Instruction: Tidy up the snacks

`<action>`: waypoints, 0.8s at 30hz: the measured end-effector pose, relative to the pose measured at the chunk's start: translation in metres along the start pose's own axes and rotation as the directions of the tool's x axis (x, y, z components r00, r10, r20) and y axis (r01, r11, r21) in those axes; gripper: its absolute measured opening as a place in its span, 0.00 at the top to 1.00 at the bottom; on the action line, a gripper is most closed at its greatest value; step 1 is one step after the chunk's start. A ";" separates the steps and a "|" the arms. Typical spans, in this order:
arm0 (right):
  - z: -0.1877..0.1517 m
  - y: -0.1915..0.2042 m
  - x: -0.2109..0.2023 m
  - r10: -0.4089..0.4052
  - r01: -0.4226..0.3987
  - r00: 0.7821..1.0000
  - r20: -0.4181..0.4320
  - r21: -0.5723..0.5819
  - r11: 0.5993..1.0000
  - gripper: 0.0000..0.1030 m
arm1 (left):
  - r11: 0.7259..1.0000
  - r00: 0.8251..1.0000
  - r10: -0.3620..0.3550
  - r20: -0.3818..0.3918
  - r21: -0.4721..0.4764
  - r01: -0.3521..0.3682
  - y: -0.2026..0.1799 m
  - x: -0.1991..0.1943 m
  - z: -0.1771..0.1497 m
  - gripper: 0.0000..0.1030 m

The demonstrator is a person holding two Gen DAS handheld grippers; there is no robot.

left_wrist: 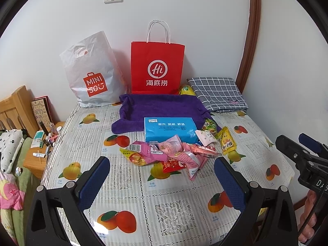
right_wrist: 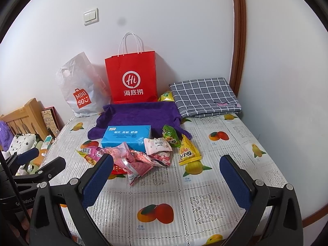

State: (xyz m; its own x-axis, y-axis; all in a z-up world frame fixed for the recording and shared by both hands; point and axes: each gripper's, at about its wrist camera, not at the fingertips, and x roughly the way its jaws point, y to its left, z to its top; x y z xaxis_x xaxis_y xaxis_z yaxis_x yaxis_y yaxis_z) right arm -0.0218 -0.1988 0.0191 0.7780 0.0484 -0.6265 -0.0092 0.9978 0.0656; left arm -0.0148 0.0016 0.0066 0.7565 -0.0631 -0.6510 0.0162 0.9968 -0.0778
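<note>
A heap of pink and red snack packets [left_wrist: 174, 153] [right_wrist: 139, 157] lies mid-table, in front of a blue tissue pack [left_wrist: 170, 129] [right_wrist: 127, 136]. A yellow triangular packet [left_wrist: 226, 140] [right_wrist: 187, 151] and a green one [left_wrist: 210, 126] [right_wrist: 170, 136] lie to its right. Behind them is a purple cloth tray [left_wrist: 162, 106] [right_wrist: 141, 112]. My left gripper [left_wrist: 162, 182] hovers open just short of the heap, nothing between its blue pads. Also open and holding nothing, my right gripper [right_wrist: 166, 182] hangs over the table's front half; it shows at the left wrist view's right edge [left_wrist: 297, 149].
A red paper bag [left_wrist: 156, 67] [right_wrist: 131, 78] and a white plastic bag [left_wrist: 92, 73] [right_wrist: 80, 88] stand against the wall. A folded checked cloth [left_wrist: 217, 93] [right_wrist: 203, 96] lies back right. A low wooden stand with small bottles [left_wrist: 47, 141] and a bed sit left of the table.
</note>
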 end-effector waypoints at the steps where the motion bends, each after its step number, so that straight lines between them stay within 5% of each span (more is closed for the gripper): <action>1: 0.000 0.000 0.000 0.001 -0.001 1.000 0.000 0.001 1.000 0.01 | 1.000 1.000 0.000 -0.001 0.000 0.000 0.000 0.000 0.000 0.00; 24: 0.001 0.001 -0.003 0.005 -0.005 1.000 0.007 0.000 1.000 0.01 | 1.000 1.000 0.001 0.007 0.004 -0.001 0.000 -0.002 0.000 0.00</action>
State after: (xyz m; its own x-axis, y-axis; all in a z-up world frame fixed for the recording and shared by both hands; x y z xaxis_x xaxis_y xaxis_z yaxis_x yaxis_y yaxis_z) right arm -0.0231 -0.1978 0.0219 0.7821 0.0529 -0.6208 -0.0130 0.9976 0.0686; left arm -0.0163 0.0014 0.0076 0.7608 -0.0619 -0.6460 0.0180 0.9971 -0.0743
